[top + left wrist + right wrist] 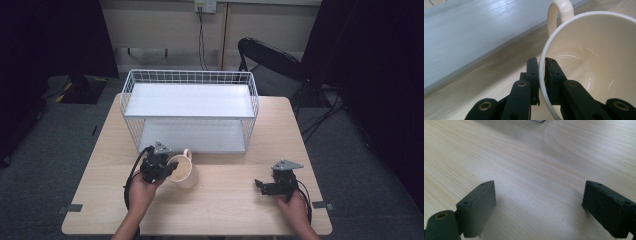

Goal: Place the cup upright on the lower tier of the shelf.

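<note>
Cream mug (183, 171) sits on the desk (225, 200) just before the white wire shelf rack (190, 111), its rim pinched between the left claw's (169, 170) closed jaws. Such a thin rim hold could let it tip or slip if lifted. Right claw (263, 186) rests wide open, empty.
</note>
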A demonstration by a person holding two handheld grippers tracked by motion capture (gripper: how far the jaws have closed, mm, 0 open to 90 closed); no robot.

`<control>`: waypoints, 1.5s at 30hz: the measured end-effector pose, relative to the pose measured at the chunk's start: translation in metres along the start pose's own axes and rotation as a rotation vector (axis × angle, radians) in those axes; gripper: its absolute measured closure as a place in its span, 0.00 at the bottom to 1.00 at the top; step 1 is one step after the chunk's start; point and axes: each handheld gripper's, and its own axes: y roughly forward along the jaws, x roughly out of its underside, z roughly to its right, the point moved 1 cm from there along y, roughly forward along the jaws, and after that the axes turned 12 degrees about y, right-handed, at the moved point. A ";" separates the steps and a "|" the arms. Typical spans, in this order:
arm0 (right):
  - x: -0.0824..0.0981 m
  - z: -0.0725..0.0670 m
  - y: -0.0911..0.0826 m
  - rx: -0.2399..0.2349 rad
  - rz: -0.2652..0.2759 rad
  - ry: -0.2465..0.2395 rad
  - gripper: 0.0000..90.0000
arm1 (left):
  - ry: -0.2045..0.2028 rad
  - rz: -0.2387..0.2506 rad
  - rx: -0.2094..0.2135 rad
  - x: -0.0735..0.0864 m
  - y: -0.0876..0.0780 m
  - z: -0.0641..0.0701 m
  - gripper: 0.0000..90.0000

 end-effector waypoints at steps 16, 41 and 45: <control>0.000 0.000 0.000 0.000 0.000 0.000 0.12 | -0.051 0.045 -0.085 -0.011 -0.001 -0.015 0.92; 0.000 0.000 0.000 0.000 0.000 0.000 0.12 | -0.091 0.060 -0.159 -0.026 0.006 -0.024 0.92; 0.000 0.000 0.000 0.000 0.000 0.000 0.12 | -0.095 0.063 -0.169 -0.027 0.007 -0.026 0.92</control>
